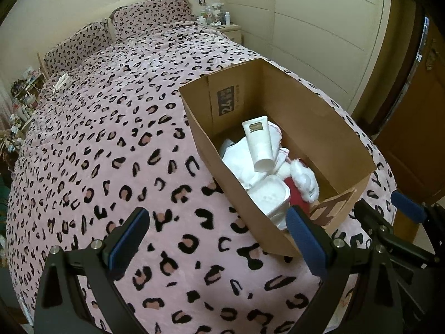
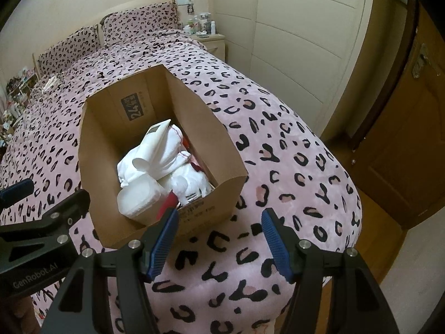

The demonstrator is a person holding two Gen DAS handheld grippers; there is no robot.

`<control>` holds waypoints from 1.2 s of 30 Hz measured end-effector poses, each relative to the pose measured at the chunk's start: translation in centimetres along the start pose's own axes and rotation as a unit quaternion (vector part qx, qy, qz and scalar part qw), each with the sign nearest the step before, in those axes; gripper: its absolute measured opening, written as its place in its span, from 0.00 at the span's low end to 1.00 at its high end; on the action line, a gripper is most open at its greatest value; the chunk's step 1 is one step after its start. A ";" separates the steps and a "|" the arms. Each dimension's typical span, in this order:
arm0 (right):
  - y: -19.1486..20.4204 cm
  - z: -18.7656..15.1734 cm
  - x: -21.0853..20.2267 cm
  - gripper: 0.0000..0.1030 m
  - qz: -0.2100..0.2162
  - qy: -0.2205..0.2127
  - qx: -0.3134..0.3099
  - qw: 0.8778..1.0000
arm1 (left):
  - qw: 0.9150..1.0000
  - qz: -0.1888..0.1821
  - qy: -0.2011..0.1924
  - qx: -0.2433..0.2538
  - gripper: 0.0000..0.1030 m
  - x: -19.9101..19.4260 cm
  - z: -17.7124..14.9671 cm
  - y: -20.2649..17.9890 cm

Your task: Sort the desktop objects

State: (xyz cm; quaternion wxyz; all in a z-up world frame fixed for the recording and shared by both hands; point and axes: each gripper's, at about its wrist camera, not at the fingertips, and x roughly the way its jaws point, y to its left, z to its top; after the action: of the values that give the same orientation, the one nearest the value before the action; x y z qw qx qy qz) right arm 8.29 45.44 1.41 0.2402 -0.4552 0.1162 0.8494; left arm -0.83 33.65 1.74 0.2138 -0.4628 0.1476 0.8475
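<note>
Both tools, left tool [image 1: 218, 239] and right tool [image 2: 219, 240], hang apart and empty above the bed [image 1: 111, 139]; the cardboard box [image 2: 111, 150] gathers the white tube [image 1: 258, 144] and cloths together.

The near wall of the cardboard box [image 1: 250, 211] hides the lower part of the white lidded tub [image 1: 271, 196], and the right finger of the left gripper [image 1: 218, 239] covers the box's near corner. Under the white tube [image 1: 260, 144] and the white cloth [image 1: 242, 156], a red item [image 1: 296, 192] shows only in part; what it is cannot be told. The dark label [image 2: 133, 108] inside the box carries print too small to read beyond large digits. Bottles on the nightstand [image 2: 212, 41] are too small to identify. Clutter on the shelf [image 1: 25, 94] at the left edge is cut off and blurred.
</note>
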 end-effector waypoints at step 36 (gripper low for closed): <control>0.1 0.4 0.1 0.62 -0.003 -0.006 -0.003 1.000 | 1.000 -0.010 -0.006 -0.011 0.97 0.0 0.6 0.0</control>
State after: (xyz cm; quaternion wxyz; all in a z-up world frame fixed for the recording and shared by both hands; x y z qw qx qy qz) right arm 7.88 45.52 1.60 0.2421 -0.4513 0.1113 0.8516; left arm -1.26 33.87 2.10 0.2182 -0.4618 0.1320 0.8495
